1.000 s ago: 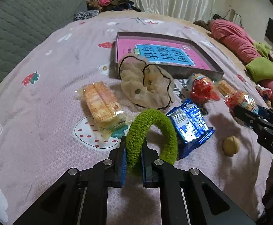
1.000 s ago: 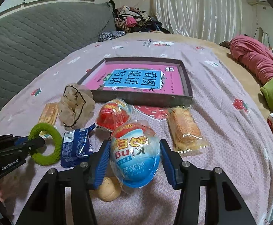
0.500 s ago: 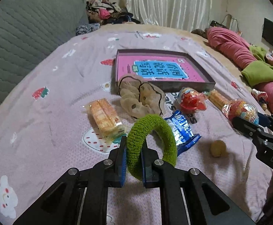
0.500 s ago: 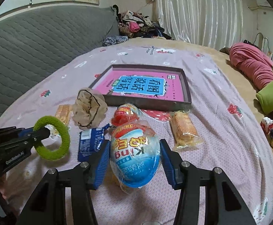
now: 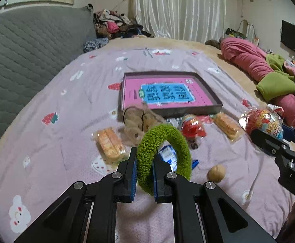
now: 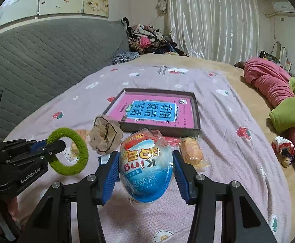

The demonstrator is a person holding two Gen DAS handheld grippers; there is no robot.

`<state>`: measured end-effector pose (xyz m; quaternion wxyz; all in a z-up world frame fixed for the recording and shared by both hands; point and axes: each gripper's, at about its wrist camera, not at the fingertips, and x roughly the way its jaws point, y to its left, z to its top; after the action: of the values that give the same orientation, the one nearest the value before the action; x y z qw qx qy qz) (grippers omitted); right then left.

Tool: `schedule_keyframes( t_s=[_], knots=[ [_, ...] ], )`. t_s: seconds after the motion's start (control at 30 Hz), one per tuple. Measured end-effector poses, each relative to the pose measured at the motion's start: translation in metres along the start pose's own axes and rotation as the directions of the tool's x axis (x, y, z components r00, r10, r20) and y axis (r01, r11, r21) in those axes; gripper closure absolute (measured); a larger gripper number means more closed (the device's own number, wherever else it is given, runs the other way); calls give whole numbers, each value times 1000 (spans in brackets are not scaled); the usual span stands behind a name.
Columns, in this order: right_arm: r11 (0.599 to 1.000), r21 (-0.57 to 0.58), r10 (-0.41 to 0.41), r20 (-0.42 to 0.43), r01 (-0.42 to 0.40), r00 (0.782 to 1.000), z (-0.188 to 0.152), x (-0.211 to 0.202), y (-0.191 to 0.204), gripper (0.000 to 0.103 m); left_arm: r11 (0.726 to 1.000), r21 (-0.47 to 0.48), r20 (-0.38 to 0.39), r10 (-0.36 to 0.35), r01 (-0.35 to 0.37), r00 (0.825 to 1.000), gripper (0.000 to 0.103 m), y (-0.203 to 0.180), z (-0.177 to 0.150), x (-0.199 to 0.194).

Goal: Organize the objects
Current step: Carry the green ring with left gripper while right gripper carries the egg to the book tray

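Bedspread (image 6: 218, 105); wrapped egg (image 6: 145, 168) ("King" upside down)

A grey quilted headboard (image 6: 46, 60) runs along the left of the bed, whose lilac sheet (image 6: 218, 105) bears strawberry prints, while a heap of clothes (image 6: 147, 38) lies below the white curtain (image 6: 208, 20), and a pink quilt (image 5: 248, 60) with green fabric (image 5: 277, 85) sits right.

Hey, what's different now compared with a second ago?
Both grippers rose off the bed: the left gripper lifted the green ring, the right gripper the wrapped toy egg. Both grips stayed shut; the tray, snacks and walnut kept their places.
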<state>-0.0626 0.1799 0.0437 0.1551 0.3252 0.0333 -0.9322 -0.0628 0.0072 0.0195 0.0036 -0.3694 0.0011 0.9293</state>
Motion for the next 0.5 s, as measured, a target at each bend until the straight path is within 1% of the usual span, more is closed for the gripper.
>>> schedule_keyframes(
  t_s=[0.27,0.5],
  knots=[
    [1000,-16,-12,47,13,999,23,-16,-2,51,1000,16,30,4,-4,1000,91,-4,26,-15],
    [999,-21,-28,70,30,997,42,-19,-9,51,1000,26,59,16,-18,998,91,-5,55,-19]
  ],
)
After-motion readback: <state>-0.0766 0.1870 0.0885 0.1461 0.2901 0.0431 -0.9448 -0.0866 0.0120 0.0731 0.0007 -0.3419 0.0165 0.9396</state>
